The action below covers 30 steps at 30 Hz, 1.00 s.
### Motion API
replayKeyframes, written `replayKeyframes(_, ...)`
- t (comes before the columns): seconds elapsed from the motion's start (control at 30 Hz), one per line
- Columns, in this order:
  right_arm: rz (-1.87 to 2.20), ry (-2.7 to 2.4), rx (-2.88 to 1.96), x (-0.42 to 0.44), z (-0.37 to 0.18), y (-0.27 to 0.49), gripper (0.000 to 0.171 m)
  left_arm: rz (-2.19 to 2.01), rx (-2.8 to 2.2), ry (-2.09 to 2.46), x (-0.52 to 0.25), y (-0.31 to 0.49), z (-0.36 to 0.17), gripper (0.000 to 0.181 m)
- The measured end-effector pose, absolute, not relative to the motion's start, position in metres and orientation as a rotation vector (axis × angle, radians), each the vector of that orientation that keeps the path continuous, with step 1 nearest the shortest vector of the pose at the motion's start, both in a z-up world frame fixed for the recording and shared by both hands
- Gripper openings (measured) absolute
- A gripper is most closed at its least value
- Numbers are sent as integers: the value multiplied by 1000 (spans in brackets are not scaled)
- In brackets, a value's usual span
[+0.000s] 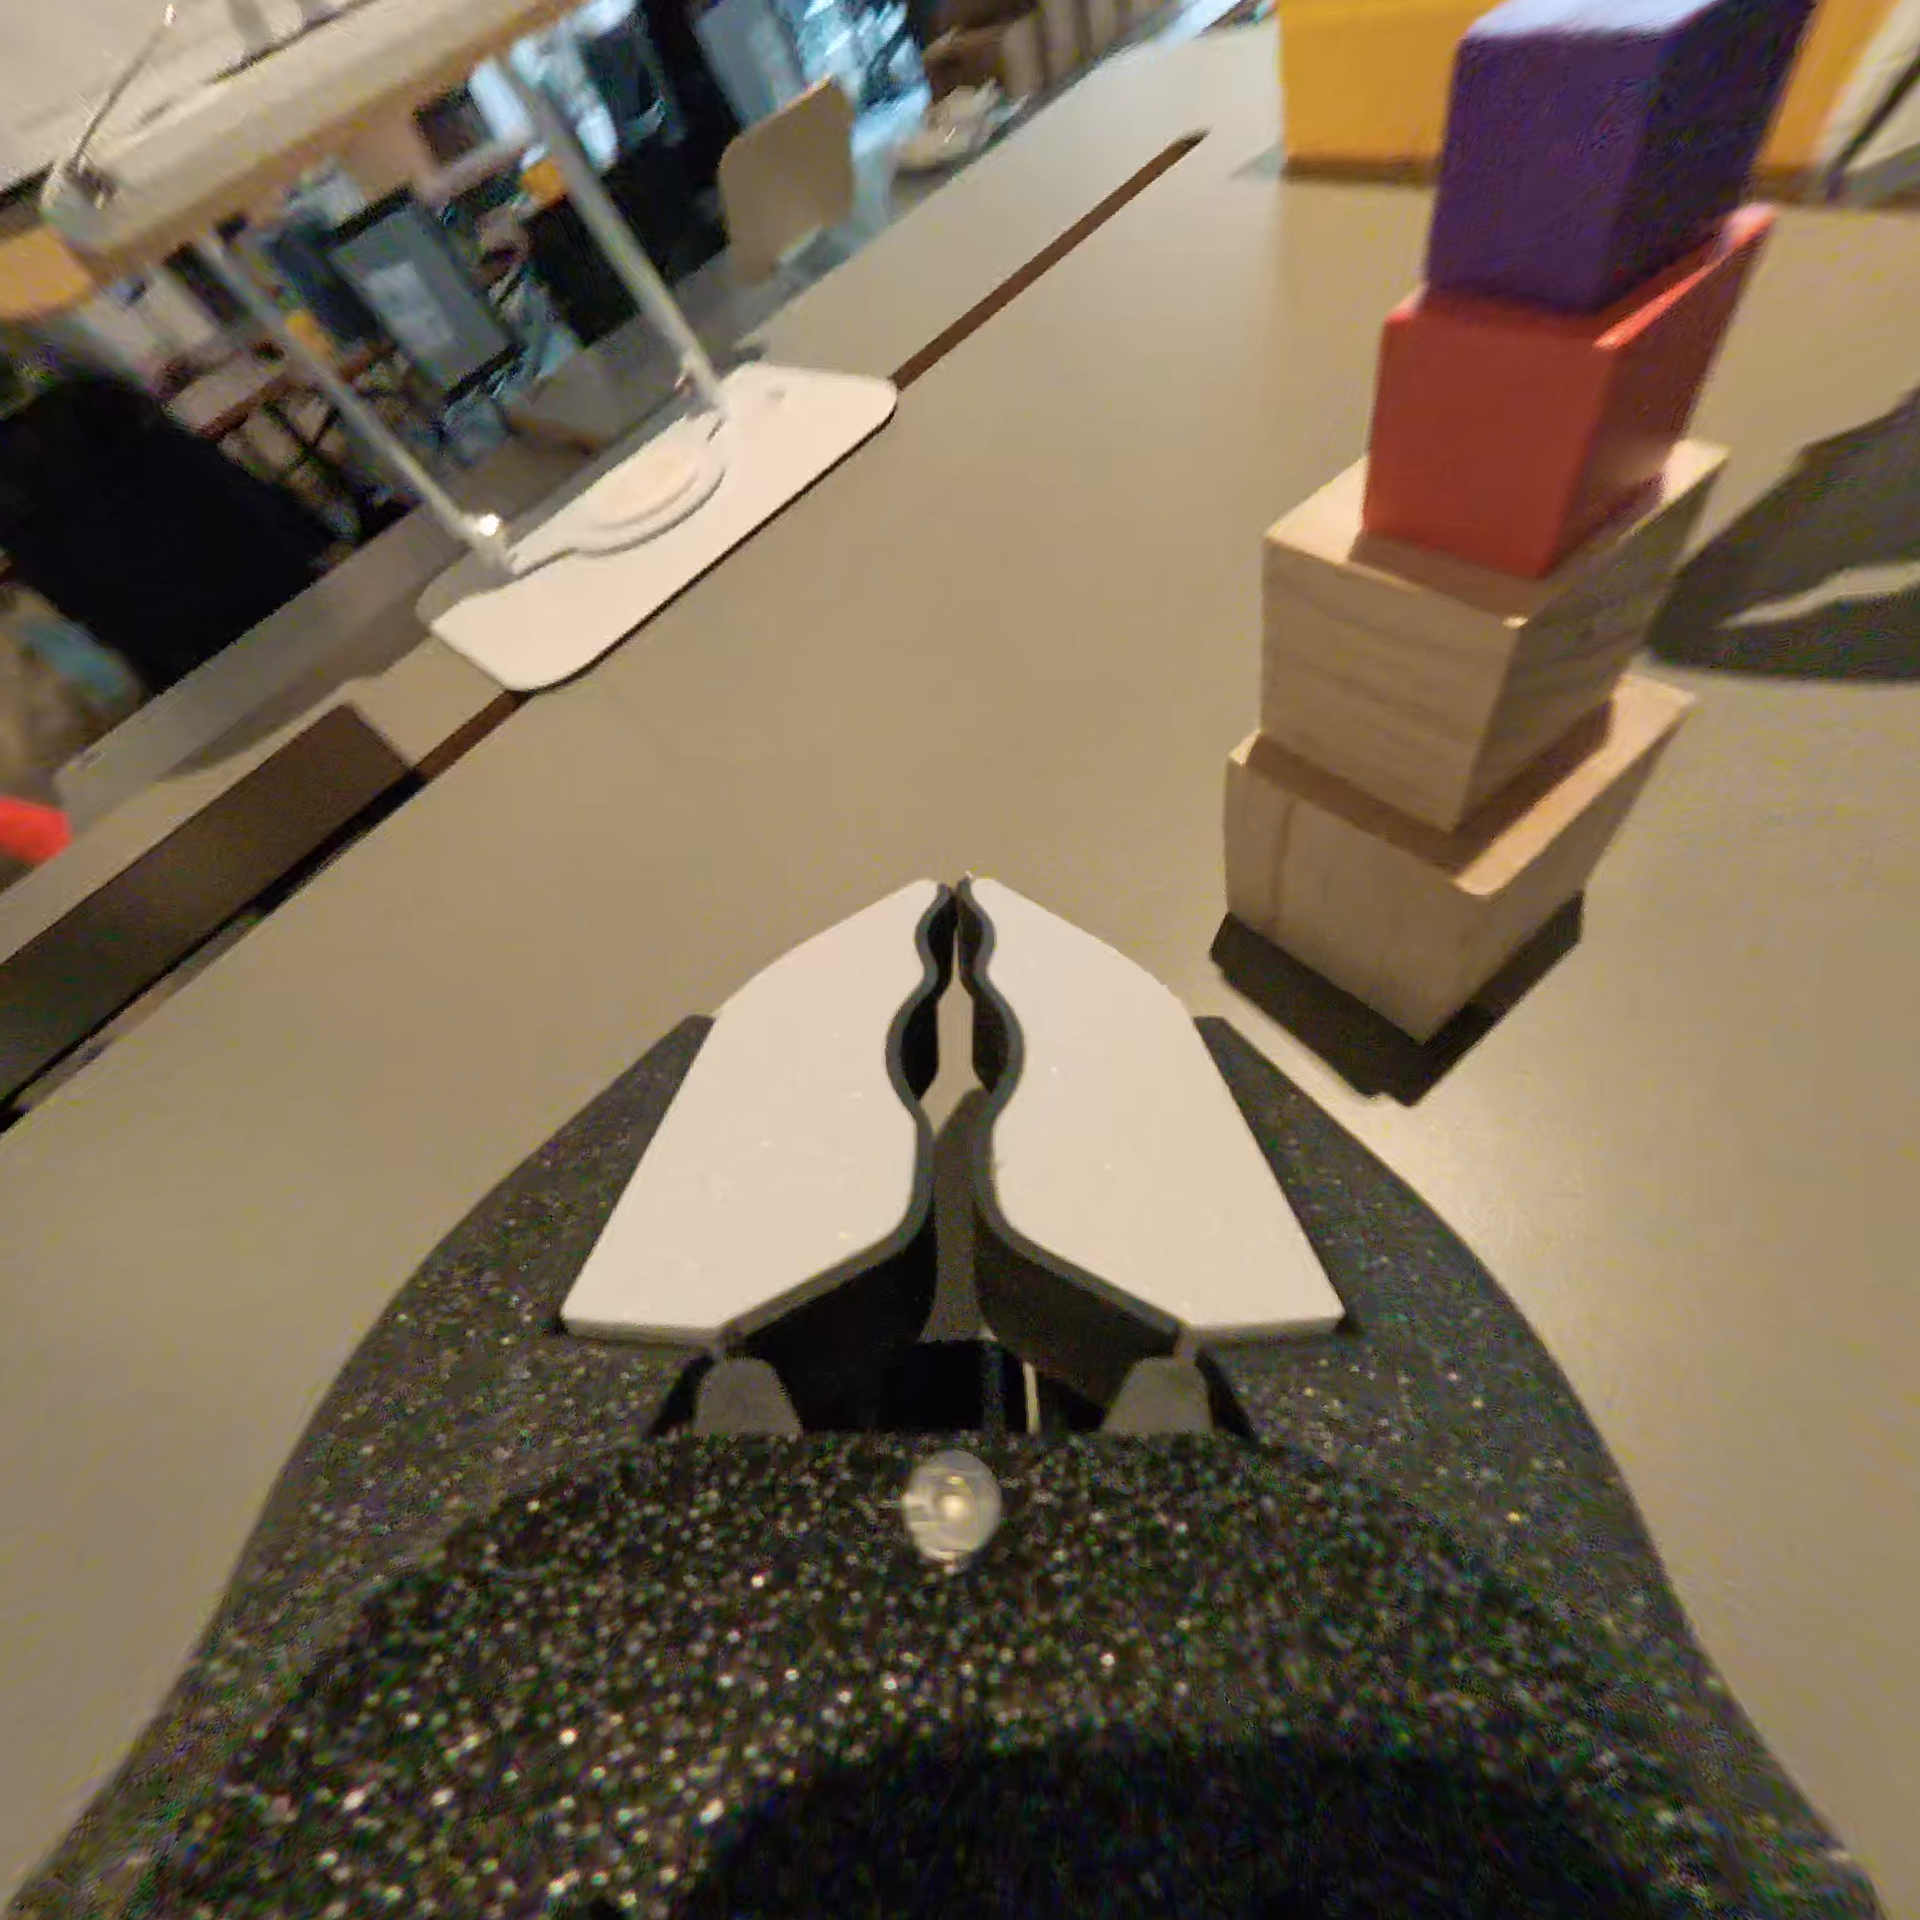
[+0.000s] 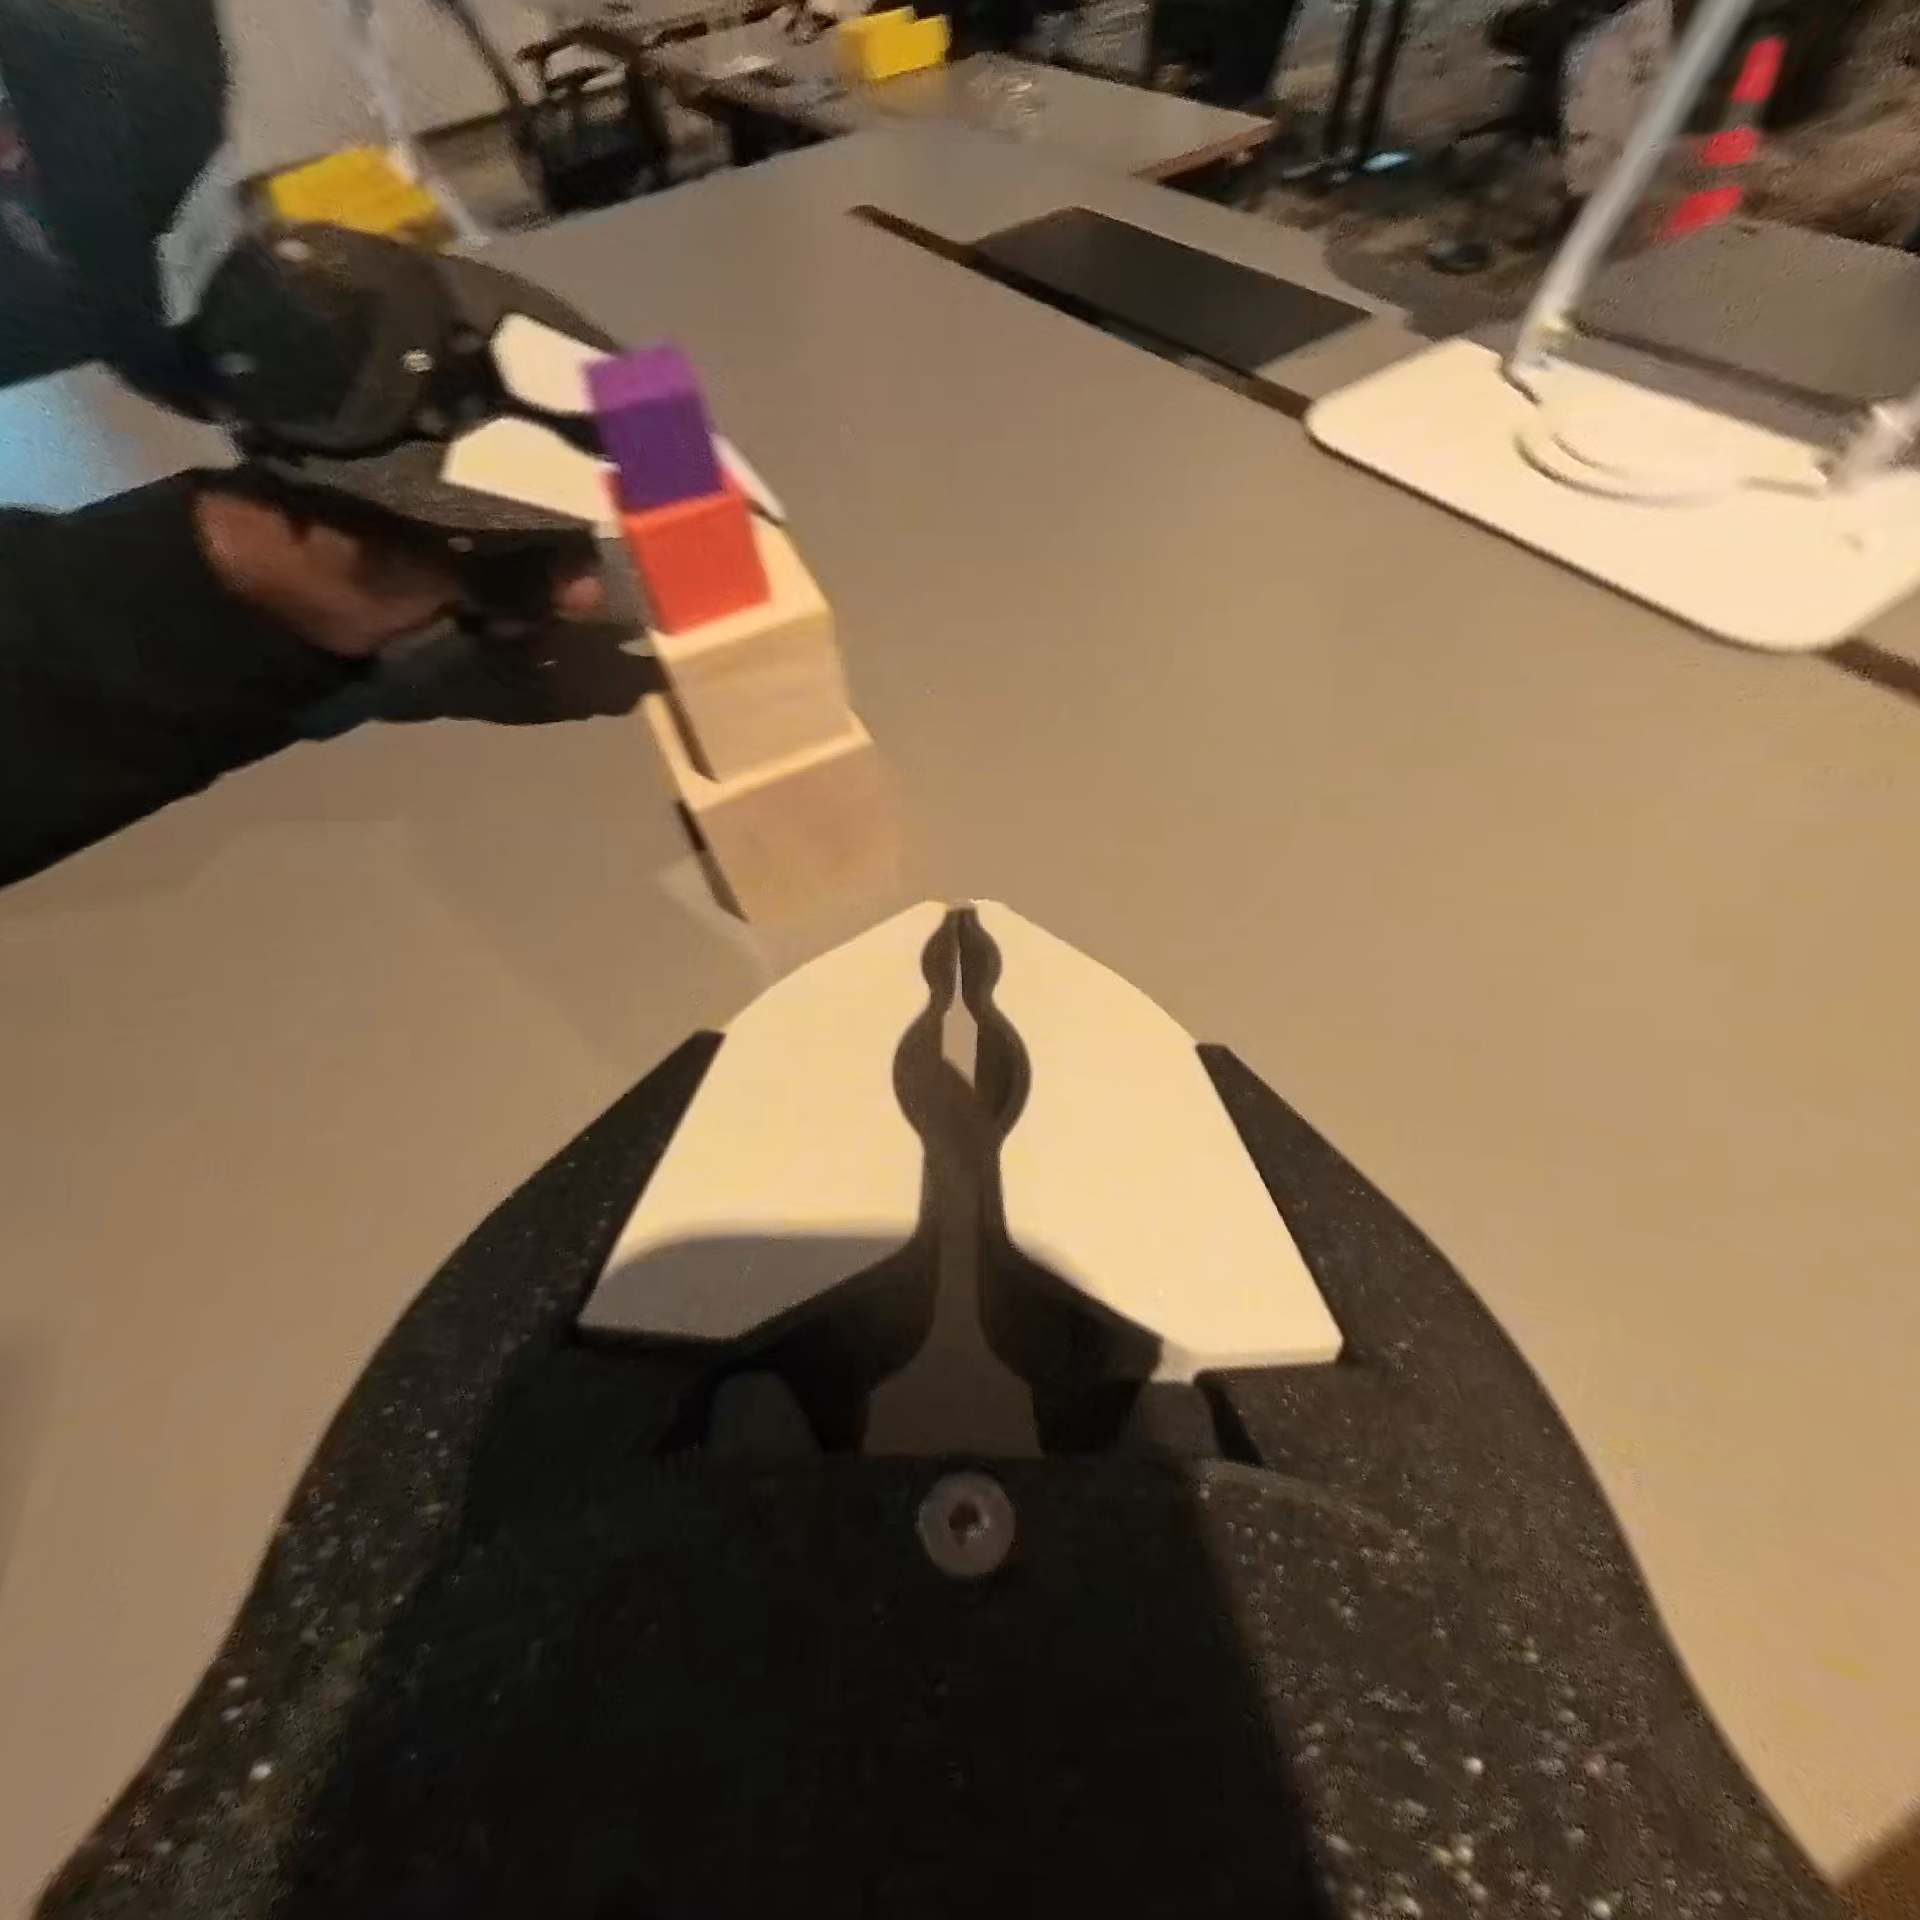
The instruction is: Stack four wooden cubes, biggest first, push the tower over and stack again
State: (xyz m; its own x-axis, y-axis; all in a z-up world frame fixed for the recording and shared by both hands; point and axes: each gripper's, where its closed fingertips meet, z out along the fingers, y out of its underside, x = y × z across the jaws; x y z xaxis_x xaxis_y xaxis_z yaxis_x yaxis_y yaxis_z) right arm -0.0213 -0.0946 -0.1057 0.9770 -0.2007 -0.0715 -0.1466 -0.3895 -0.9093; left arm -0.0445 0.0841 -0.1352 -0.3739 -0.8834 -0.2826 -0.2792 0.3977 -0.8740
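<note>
A tower of cubes stands on the grey table [image 1: 935, 675]. From the bottom: a large plain wooden cube [image 1: 1382, 925], a smaller plain wooden cube [image 1: 1455, 665], a red cube [image 1: 1507, 426] and a purple cube [image 1: 1590, 156] on top. My left gripper [image 1: 958, 885] is shut and empty, left of the tower and apart from it. In the right wrist view the tower shows as large cube [image 2: 800, 842], smaller cube [image 2: 758, 675], red cube [image 2: 694, 571] and purple cube [image 2: 655, 426]. My right gripper [image 2: 961, 910] is shut and empty, just in front of the tower's base. The left gripper [image 2: 582, 436] shows behind the tower there.
A white lamp base [image 1: 665, 520] with a clear stem stands at the left; another white base [image 2: 1621, 499] is at the right. A yellow box [image 1: 1361, 83] sits behind the tower. A dark seam [image 1: 1039, 260] runs across the table. A black panel [image 2: 1174, 281] lies far ahead. Across from one pair of fingers to the other is roughly 20 centimeters. It is some 8 centimeters from my left tips to the smaller plain wooden cube [image 1: 1455, 665].
</note>
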Motion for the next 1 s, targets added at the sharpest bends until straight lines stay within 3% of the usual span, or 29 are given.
replayKeyframes(0.23, -114, 368, -2005, -9, -139, -128, 0, -1015, -1115, 1770, -49, 50, -128, 0)
replayKeyframes(0.63, -76, 429, -1854, -4, -121, -167, 0, -899, -764, 1958, -49, -33, -100, 0)
replayKeyframes(0.83, -186, 549, -1816, 5, -120, -211, 0, -790, -796, 1875, -48, -6, -100, 4)
replayKeyframes(1.0, -172, 633, -1763, 4, -118, -239, 15, -822, -952, 1752, -56, 44, -110, 11)
